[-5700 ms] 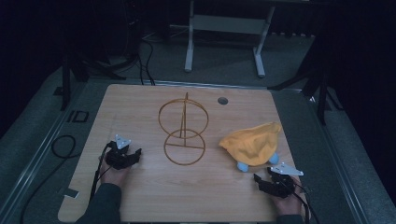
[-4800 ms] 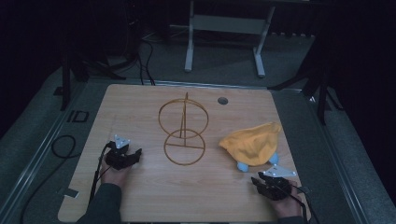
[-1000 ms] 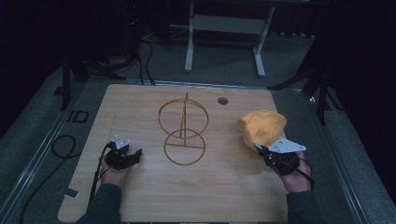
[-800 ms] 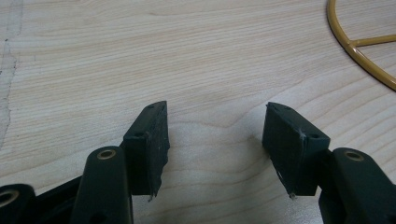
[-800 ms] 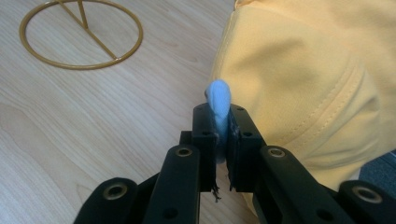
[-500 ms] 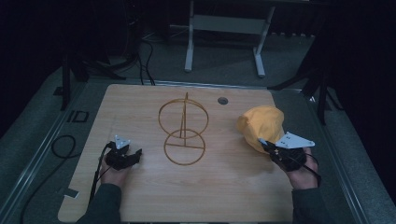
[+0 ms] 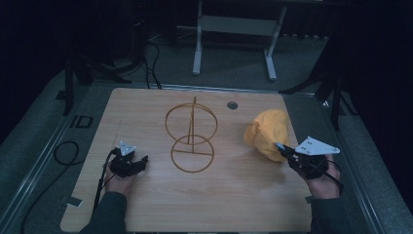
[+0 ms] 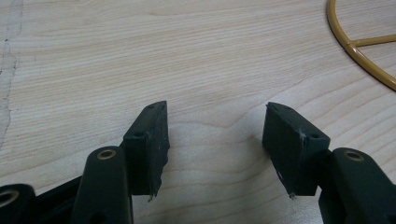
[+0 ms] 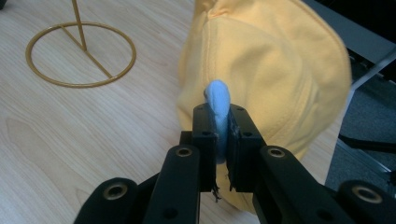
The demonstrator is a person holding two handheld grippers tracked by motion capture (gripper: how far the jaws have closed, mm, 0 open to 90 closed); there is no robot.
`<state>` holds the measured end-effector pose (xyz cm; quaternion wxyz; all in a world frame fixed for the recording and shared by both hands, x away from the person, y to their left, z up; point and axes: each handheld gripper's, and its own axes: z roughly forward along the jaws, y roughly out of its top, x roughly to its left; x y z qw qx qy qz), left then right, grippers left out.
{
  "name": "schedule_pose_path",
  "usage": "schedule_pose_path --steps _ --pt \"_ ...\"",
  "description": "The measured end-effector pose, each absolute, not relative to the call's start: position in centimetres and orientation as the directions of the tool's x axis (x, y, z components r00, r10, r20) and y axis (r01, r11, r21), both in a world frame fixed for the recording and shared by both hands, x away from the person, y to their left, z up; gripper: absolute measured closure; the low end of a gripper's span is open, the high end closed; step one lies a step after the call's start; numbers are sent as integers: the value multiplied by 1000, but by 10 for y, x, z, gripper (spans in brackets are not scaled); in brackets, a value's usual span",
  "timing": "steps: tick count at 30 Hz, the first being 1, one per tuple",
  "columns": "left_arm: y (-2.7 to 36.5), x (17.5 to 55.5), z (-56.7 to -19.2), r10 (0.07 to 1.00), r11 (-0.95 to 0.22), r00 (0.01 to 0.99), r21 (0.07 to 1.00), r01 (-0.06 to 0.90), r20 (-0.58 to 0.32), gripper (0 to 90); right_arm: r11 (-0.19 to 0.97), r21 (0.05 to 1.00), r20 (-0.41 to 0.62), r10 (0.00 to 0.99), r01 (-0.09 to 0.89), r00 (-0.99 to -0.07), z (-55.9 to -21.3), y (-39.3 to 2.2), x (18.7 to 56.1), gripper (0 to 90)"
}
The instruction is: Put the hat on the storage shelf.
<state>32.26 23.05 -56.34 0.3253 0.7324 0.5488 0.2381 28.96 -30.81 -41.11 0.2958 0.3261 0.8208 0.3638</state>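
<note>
A yellow cap (image 7: 269, 132) (image 9: 271, 70) with a light blue brim edge (image 9: 218, 105) is lifted off the right side of the wooden table (image 7: 146, 112). My right gripper (image 7: 285, 152) (image 9: 223, 135) is shut on that blue brim edge, and the cap's crown hangs beyond the jaws. A gold wire stand (image 7: 191, 136) (image 9: 79, 53) with an upright ring and a flat base ring sits mid-table, left of the cap. My left gripper (image 7: 137, 165) (image 8: 215, 140) rests open on the table at the left, with bare wood between its jaws.
The stand's base ring (image 8: 359, 46) lies just right of the left gripper. A small round hole (image 7: 232, 105) is in the table near its far edge. A metal frame (image 7: 234, 29) stands on the floor beyond. Cables (image 7: 63, 151) lie on the floor at left.
My right gripper moved to the cap, closed on its blue brim and lifted it, carrying it right and bunching it upright. The left gripper has stayed still.
</note>
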Motion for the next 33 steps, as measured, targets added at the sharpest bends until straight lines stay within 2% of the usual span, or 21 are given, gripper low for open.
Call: schedule_pose_path --steps 19,25,33 --pt "231 323 -563 959 -186 284 738 649 -8 413 523 807 -291 756 274 -586 -371 -330 275 838" --pt "231 323 -563 959 -186 284 738 649 -8 413 553 791 -312 731 260 -606 -360 -321 280 838" --pt "231 323 -563 959 -186 285 738 649 -8 413 576 772 -315 713 268 -626 -372 -296 294 837"
